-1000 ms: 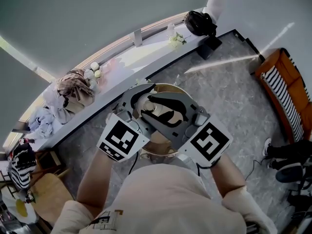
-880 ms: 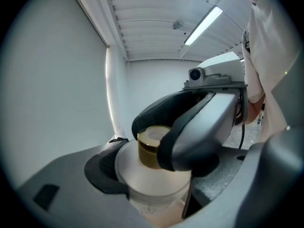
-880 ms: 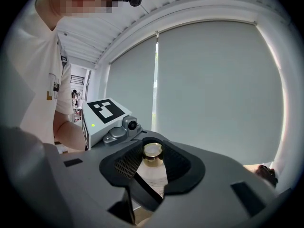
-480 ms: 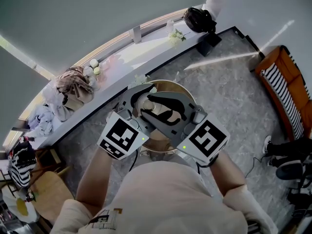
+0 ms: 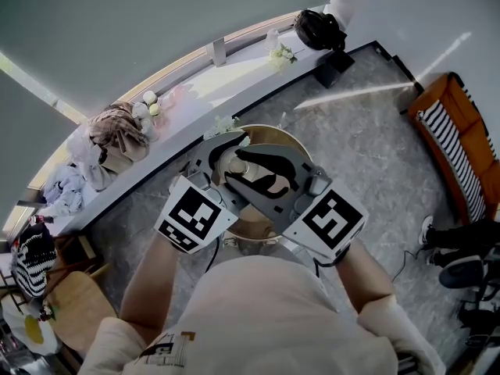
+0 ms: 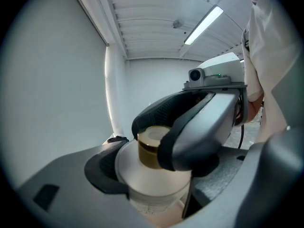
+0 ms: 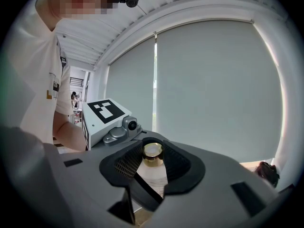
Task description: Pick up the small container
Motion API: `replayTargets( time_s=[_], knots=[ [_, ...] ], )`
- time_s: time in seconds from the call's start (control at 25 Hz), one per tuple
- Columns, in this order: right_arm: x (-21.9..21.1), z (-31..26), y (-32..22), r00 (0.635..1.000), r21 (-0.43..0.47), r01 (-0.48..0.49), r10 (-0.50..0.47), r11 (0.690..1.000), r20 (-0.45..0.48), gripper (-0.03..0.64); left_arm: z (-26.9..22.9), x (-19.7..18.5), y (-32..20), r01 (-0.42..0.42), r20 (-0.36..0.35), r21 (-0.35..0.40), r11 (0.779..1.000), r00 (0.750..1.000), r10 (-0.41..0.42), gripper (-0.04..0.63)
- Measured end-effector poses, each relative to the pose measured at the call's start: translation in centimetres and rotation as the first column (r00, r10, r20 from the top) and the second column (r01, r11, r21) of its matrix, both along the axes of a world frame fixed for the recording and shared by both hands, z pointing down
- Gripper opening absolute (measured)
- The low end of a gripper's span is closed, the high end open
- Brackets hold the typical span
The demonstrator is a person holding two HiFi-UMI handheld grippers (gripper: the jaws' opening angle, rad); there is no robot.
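The small container is a white bottle with a gold cap, held up over a round wooden table. In the left gripper view its white body sits pinched between the jaws of my left gripper, which is shut on it. My right gripper comes in from the other side, and its jaws are closed round the gold cap. In the right gripper view the cap stands between the black pads of my right gripper. The bottle's base is hidden behind the jaws.
A long white sill runs behind the table with a brown bag, small flowers and a black rounded object on it. An orange striped seat stands at the right, a wooden chair at the lower left.
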State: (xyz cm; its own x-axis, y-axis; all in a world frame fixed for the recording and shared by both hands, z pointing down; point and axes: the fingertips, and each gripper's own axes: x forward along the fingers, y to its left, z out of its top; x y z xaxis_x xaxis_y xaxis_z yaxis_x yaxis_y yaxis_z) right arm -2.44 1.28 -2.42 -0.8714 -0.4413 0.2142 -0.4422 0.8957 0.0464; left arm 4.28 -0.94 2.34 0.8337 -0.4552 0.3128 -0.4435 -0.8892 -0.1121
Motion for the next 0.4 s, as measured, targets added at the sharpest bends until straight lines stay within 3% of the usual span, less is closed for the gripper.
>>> replayTargets(
  time_s=[0.4],
  knots=[
    [-0.03,-0.24,0.08,1.000,0.002,0.003,-0.003,1.000,0.007,0.130,-0.18,-0.02,0.08,-0.002,0.005,-0.001,1.000,1.000,0.002,0.356]
  ],
)
